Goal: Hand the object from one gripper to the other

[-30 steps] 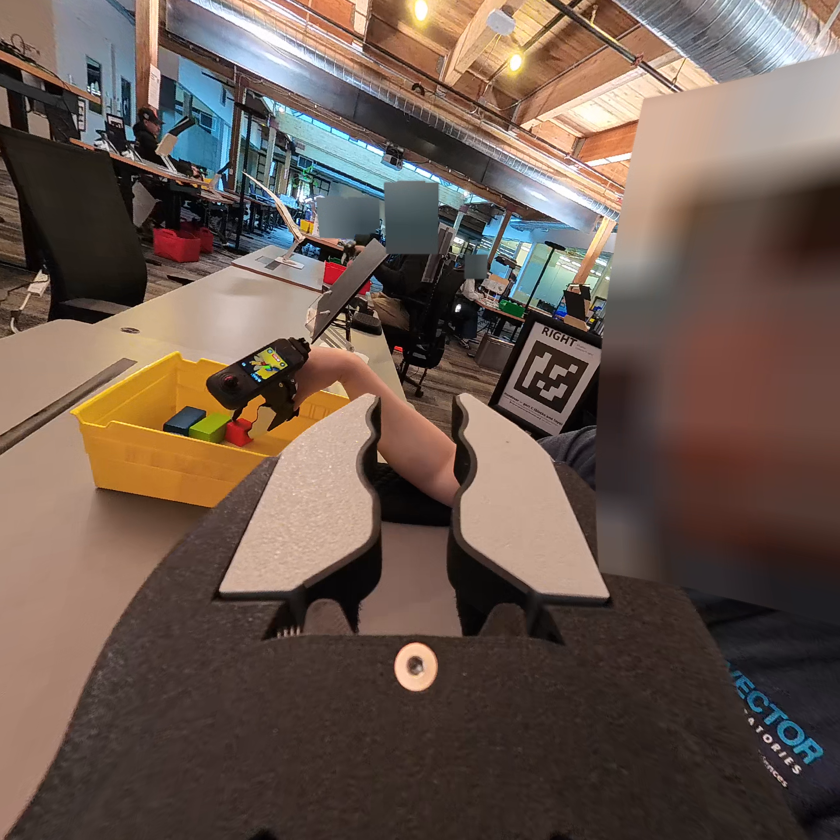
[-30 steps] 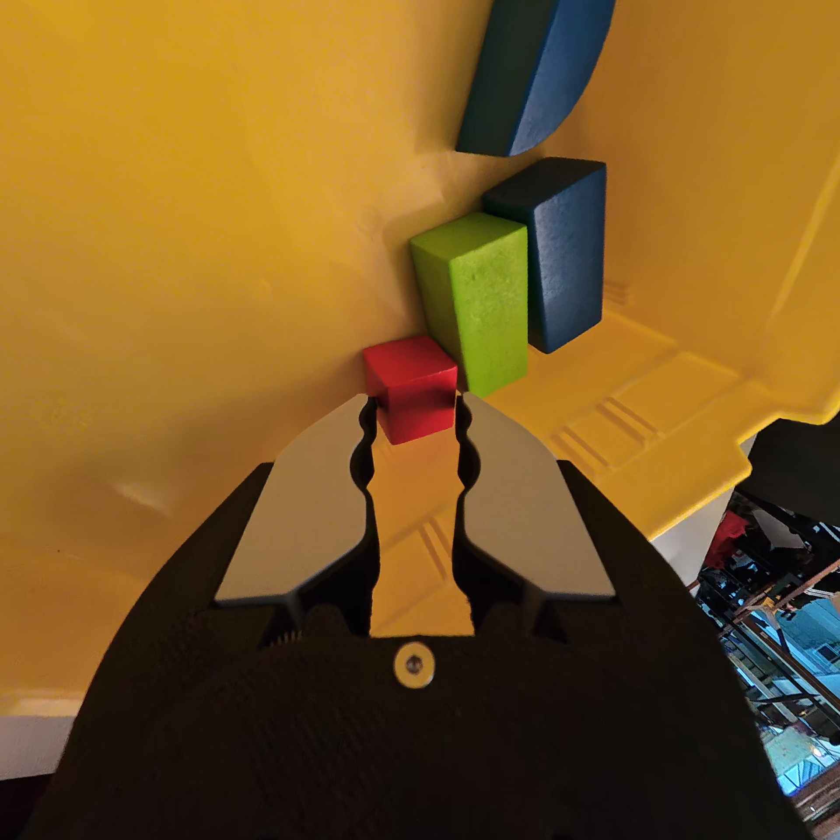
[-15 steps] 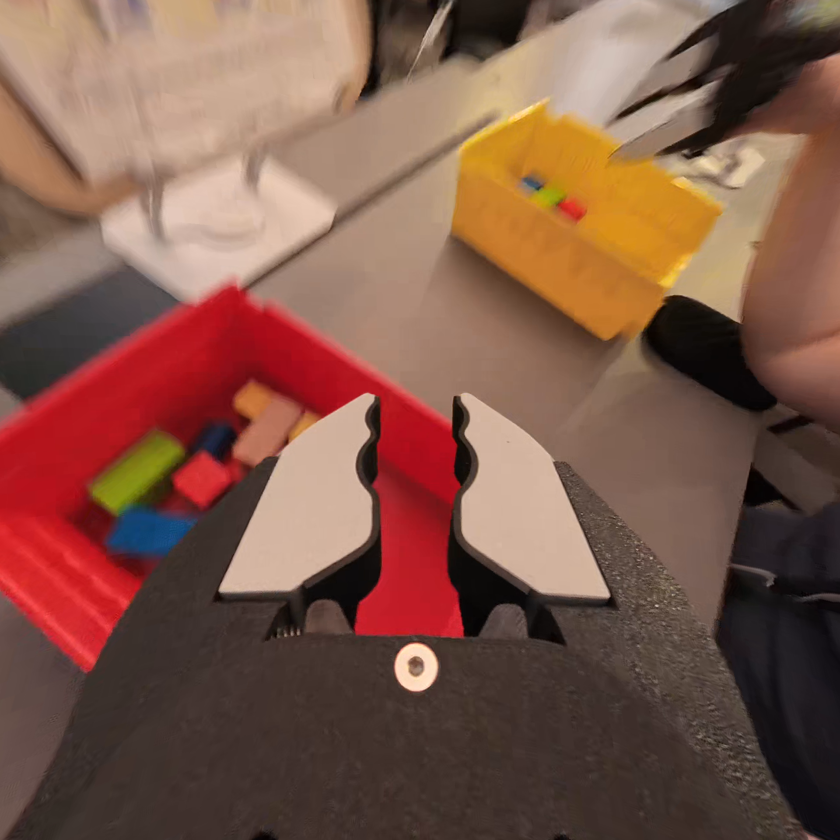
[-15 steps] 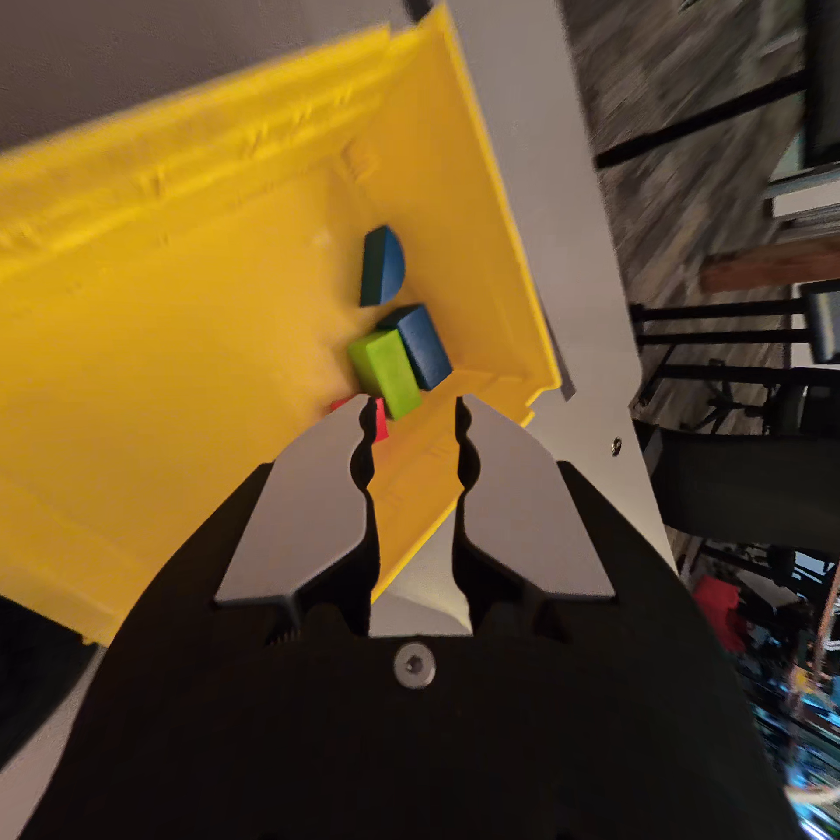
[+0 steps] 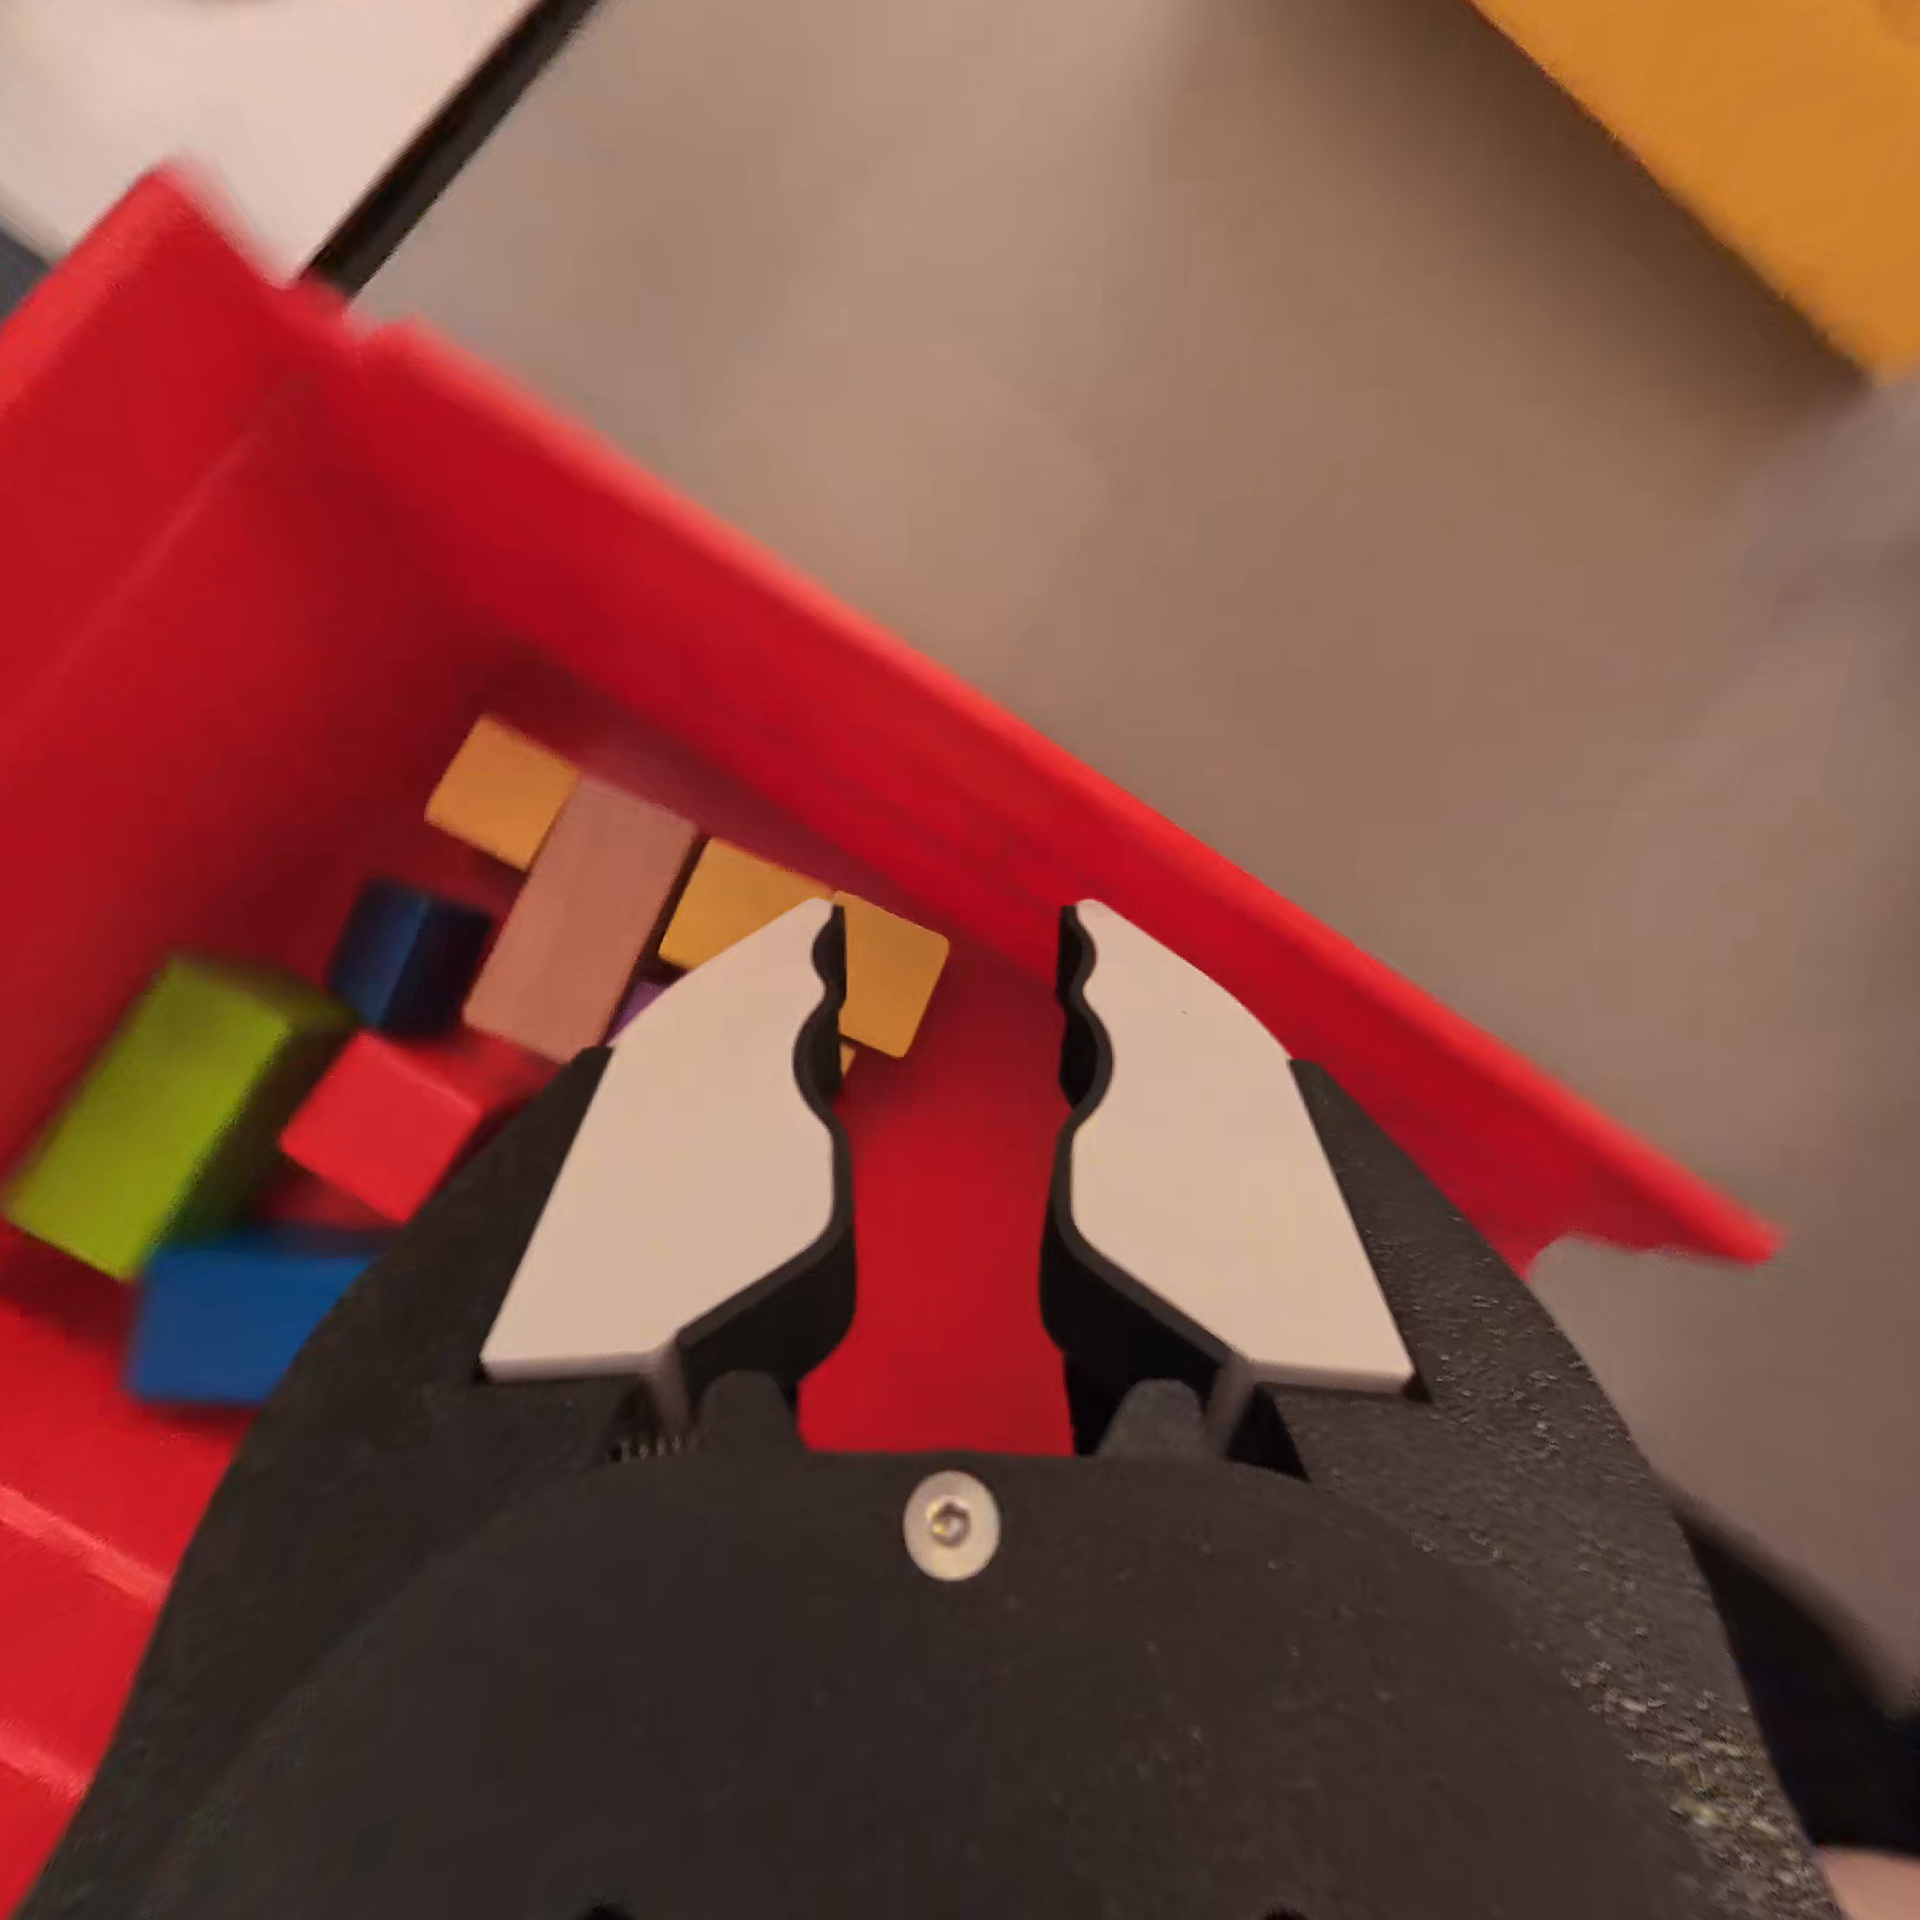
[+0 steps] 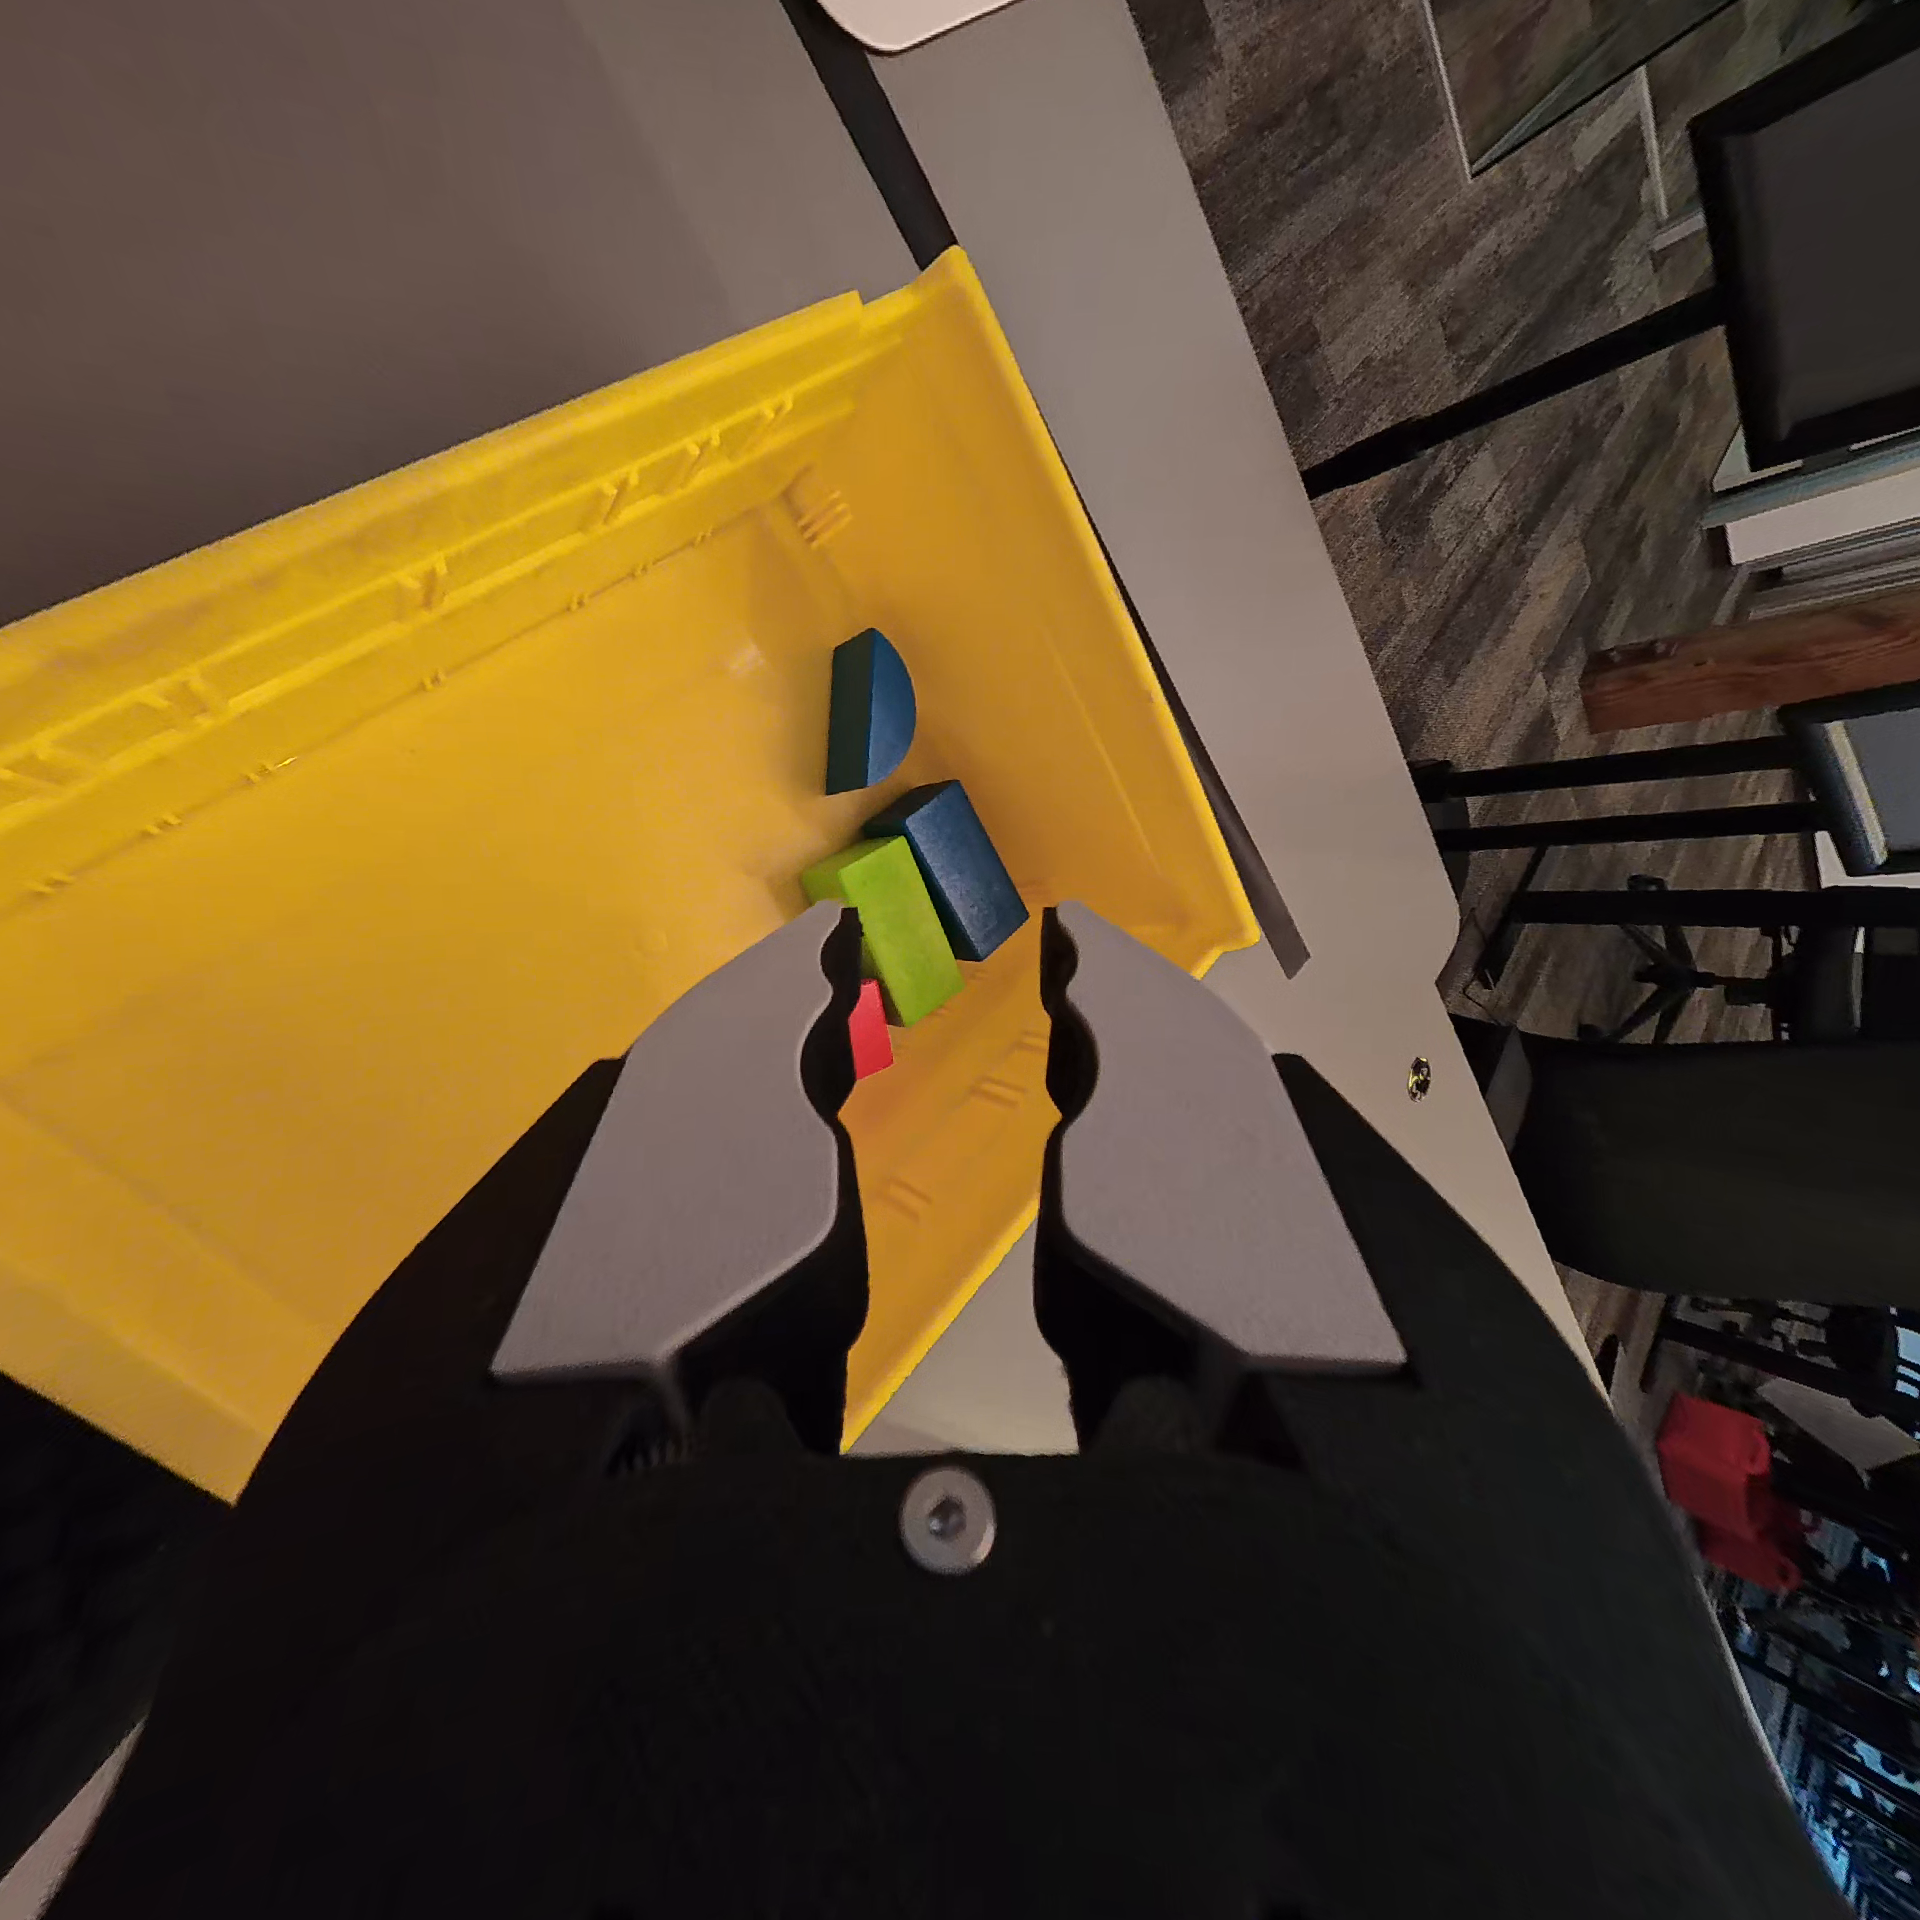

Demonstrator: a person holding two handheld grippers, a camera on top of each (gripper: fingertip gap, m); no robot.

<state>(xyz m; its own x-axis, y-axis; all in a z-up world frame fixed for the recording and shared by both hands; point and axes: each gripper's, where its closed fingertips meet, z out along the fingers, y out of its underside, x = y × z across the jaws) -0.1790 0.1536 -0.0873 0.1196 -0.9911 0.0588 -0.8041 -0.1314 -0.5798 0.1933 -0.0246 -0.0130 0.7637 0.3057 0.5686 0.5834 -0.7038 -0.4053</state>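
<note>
Your left gripper (image 5: pixel 945 935) has its jaws apart with nothing between them, poised over the red bin (image 5: pixel 852 665), and only bare red floor shows in the gap. The nearest piece is an orange block (image 5: pixel 894 977) just beside the left finger's tip, partly hidden by it; past that lie a tan bar (image 5: pixel 582 914), a dark blue cube (image 5: pixel 410 951), a red block (image 5: pixel 384 1122), a green block (image 5: pixel 156 1101) and a blue block (image 5: pixel 239 1320), all crowded toward one corner. Your right gripper (image 6: pixel 940 914) is likewise open and empty, well above the yellow bin (image 6: pixel 364 831), where a red cube (image 6: pixel 869 1029) touches a green bar (image 6: pixel 904 935) that sits against a blue bar (image 6: pixel 956 873), with a blue half-round (image 6: pixel 868 712) a little apart. Neither hand holds an object yet, so the handover hasn't begun — you probably still need to pick one. The left view is smeared with motion, and closing while moving that fast could clip the orange block by an edge and flick it away. The pieces are packed tight — a finger may wedge between neighbours or drag two up together. Watch the bin wall close to the right finger too; catching it could tip the bin.
</note>
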